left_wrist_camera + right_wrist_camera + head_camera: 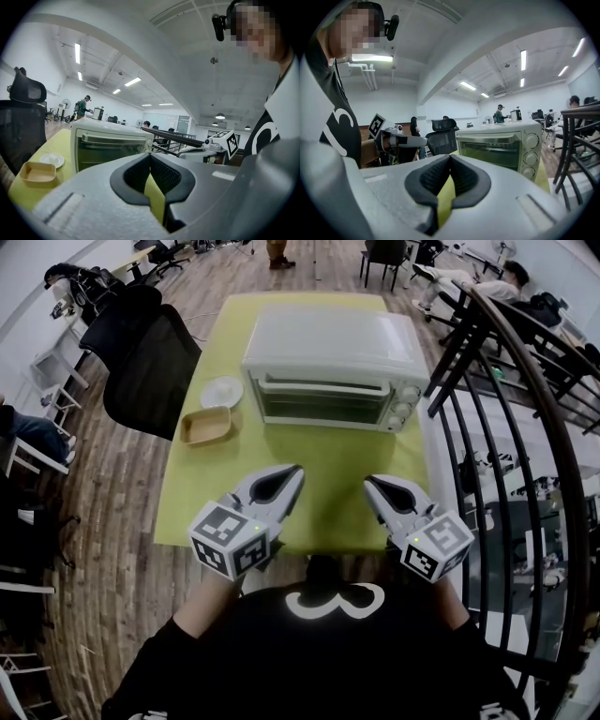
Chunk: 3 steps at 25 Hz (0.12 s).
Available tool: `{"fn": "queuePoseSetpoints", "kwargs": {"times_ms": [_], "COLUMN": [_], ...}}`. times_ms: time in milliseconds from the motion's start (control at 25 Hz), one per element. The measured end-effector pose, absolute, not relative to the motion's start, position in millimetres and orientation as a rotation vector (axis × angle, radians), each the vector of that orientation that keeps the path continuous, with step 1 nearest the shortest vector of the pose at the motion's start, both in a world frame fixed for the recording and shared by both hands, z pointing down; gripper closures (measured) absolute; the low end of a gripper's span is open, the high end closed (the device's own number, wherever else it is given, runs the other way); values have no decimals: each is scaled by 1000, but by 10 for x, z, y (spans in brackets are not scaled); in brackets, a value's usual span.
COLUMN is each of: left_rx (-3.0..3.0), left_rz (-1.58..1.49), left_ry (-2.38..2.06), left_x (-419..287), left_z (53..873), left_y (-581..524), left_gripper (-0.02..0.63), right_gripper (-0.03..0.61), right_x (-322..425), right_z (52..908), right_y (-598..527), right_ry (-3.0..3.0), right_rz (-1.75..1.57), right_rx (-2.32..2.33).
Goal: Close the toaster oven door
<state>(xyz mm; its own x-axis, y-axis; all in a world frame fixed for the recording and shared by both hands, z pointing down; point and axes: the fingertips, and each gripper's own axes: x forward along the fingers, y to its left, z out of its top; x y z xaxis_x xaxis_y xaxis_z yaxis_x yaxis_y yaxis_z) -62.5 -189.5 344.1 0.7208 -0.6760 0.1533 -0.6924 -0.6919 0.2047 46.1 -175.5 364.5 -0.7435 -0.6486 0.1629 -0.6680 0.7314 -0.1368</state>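
Head view shows the toaster oven (328, 367) at the green table's (319, 460) far end, door upright, with the left gripper (292, 472) and right gripper (371, 483) well short of it near the front edge, each with jaws closed together on nothing.

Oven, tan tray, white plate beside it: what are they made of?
Oven: looks like white painted sheet metal, smooth satin top; door pane dark, see-through, likely glass. Tray: matte tan, wood or plastic, can't tell. Plate: white, slight sheen, probably ceramic or melamine.
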Motion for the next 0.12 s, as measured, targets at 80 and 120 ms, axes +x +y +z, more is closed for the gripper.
{"fn": "queuePoseSetpoints", "kwargs": {"times_ms": [80, 120], "left_rx": [2677, 2677], "left_rz": [97, 97], "left_ry": [-1087, -1088], "left_x": [-626, -625], "left_z": [3439, 3439], "left_y": [-1920, -1932], "left_gripper": [603, 603], "right_gripper": [577, 577], "right_x": [460, 462], "right_z": [3639, 3635], "right_y": [-1779, -1791], "right_ry": [-2824, -2823], "right_rz": [290, 294], "right_rx": [1077, 1079]}}
